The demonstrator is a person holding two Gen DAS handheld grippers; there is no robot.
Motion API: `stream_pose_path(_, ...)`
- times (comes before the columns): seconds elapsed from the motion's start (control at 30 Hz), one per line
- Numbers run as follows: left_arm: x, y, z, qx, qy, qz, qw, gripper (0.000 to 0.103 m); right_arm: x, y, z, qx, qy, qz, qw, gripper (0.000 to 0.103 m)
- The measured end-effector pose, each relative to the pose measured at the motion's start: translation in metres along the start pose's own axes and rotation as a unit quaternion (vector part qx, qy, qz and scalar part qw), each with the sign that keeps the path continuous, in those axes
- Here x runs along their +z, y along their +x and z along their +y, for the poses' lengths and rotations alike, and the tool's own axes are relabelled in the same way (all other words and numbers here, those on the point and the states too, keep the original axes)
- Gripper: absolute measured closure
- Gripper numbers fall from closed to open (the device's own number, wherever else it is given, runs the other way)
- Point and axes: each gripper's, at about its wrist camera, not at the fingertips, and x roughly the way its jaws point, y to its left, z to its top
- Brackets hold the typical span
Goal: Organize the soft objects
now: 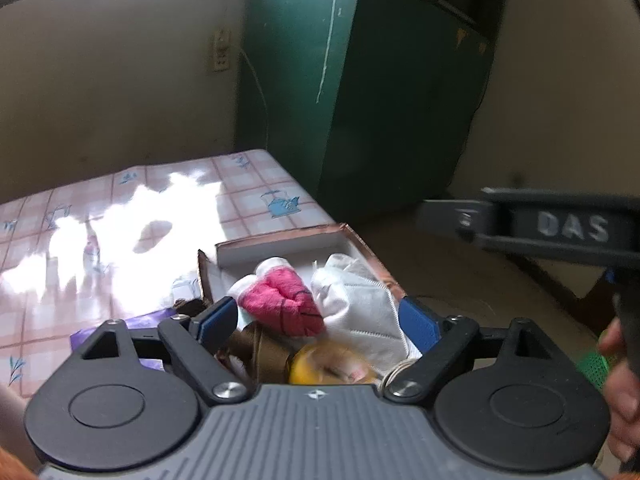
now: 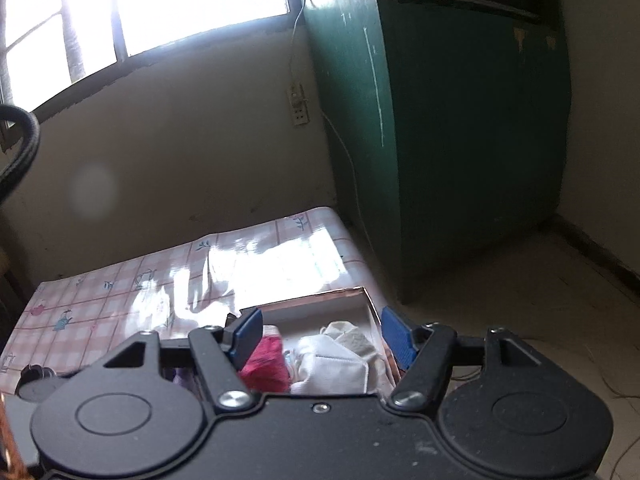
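Note:
A shallow cardboard box (image 1: 280, 242) lies on the checked tablecloth (image 1: 120, 216). In it are a pink and white cloth (image 1: 284, 304), a white face mask (image 1: 360, 308), a brown piece (image 1: 260, 344) and a small doll with yellow hair (image 1: 332, 368). My left gripper (image 1: 320, 320) is open and empty above the box. My right gripper (image 2: 324, 336) is open and empty, above the same box (image 2: 320, 304), with the pink cloth (image 2: 266, 364) and the white mask (image 2: 336, 364) between its fingers. The right gripper's body also shows at the right of the left wrist view (image 1: 560, 228).
A green cabinet (image 1: 380, 80) stands behind the table's right end. A purple item (image 1: 152, 320) lies left of the box. A wall socket (image 2: 298, 108) with a hanging cord is on the beige wall, under a bright window (image 2: 160, 8).

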Motion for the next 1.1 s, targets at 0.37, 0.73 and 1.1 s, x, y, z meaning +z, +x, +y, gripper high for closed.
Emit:
stream_pose_path(0.37,-0.013,-0.053,0.012,0.12,-0.04,0.013,0.9919,0.0,-0.036,-0.041,0.018,-0.009,-0.045,0.015,0.999,0.022)
stream_pose_path(0.73,-0.056,-0.074,0.003,0.146,-0.05,0.037,0.9873,0.0,-0.083,-0.058,0.014,-0.015,-0.067,0.076,0.995,0.022)
stream_pose_path(1.1,-0.07,-0.069,-0.004,0.16,-0.055,0.05,0.9843,0.0,-0.099,-0.054,0.005,-0.014,-0.079,0.107,0.991,0.022)
